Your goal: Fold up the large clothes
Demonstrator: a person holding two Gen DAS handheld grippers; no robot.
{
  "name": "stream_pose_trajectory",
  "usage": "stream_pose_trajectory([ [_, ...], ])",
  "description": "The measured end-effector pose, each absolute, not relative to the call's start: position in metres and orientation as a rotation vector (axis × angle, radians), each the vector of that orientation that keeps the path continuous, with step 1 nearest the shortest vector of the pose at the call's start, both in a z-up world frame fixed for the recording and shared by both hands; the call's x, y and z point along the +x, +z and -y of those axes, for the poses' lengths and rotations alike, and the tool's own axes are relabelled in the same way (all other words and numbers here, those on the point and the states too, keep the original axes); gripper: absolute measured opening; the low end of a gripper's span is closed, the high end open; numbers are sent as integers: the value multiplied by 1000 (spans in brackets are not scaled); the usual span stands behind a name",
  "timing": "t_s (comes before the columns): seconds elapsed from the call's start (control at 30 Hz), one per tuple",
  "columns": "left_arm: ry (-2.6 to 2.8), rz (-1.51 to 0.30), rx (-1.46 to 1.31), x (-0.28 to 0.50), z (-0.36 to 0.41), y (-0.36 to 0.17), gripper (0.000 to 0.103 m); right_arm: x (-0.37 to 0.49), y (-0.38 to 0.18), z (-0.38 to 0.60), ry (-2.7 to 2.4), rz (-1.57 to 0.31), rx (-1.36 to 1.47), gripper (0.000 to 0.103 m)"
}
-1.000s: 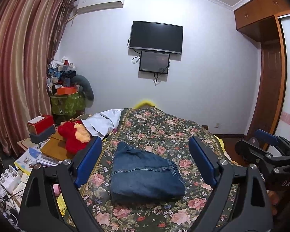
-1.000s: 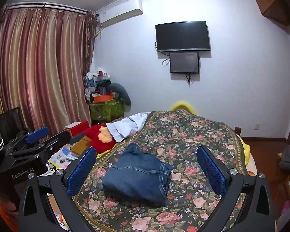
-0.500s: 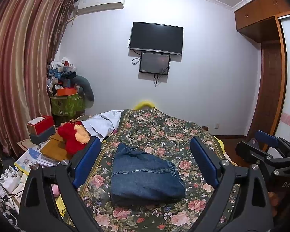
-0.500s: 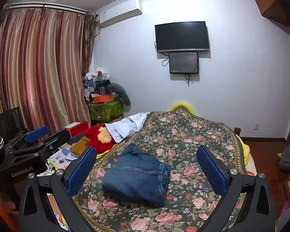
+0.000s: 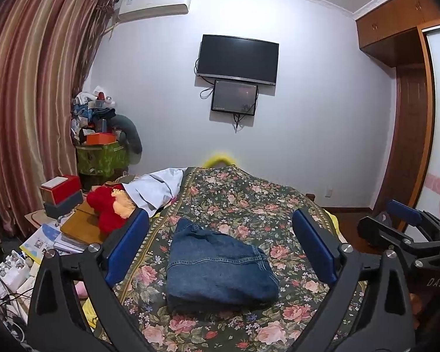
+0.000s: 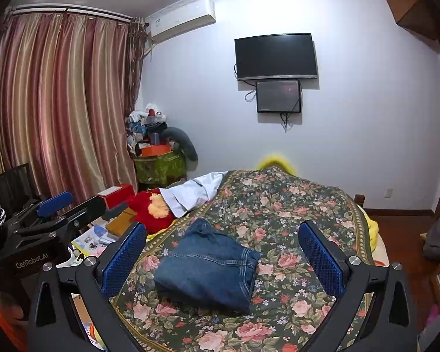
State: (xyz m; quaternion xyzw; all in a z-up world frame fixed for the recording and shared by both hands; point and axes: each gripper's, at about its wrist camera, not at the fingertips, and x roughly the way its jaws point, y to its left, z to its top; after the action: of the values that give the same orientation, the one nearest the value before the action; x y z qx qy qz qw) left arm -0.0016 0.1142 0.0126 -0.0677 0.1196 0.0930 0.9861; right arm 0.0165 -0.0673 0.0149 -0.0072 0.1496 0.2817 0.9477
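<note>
Nearest the cameras, the left claw (image 5: pixel 220 249) has just been opening and now stands spread wide with nothing between its blue pads (image 5: pixel 129 246); the right claw (image 6: pixel 223 255) is likewise spread wide and empty, both raised above the bed and tipped slightly downward. Just beyond them the folded jeans (image 5: pixel 220 267) lie as a compact denim bundle on the floral bedspread (image 5: pixel 249 205), touching neither claw, with the waistband end toward the far wall. The fold looks finished or nearly so, and the step in hand reads as release and check. To do it well, I would keep both claws clear of the cloth so no pad snags a layer and drags the stack open, and look for uneven edges: the right side of the bundle seems thicker and slightly rumpled. Any tidying calls for a light press from above rather than a pinch. Farther off, a white garment (image 5: pixel 158 187) lies at the bed's left edge beside a red plush toy (image 5: pixel 108 208), perhaps the next piece.
</note>
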Motion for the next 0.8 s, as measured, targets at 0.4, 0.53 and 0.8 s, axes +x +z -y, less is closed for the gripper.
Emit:
stream_pose_trajectory([
  [0.4, 181, -252, -142, 2, -106, 17, 101, 16, 15, 68, 575, -304, -13, 103],
  [0.53, 164, -258, -142, 2, -103, 17, 101, 16, 16, 68, 574, -303, -11, 103],
  [0.8, 165, -265, -138, 3, -99, 17, 101, 16, 16, 68, 575, -302, -10, 103],
])
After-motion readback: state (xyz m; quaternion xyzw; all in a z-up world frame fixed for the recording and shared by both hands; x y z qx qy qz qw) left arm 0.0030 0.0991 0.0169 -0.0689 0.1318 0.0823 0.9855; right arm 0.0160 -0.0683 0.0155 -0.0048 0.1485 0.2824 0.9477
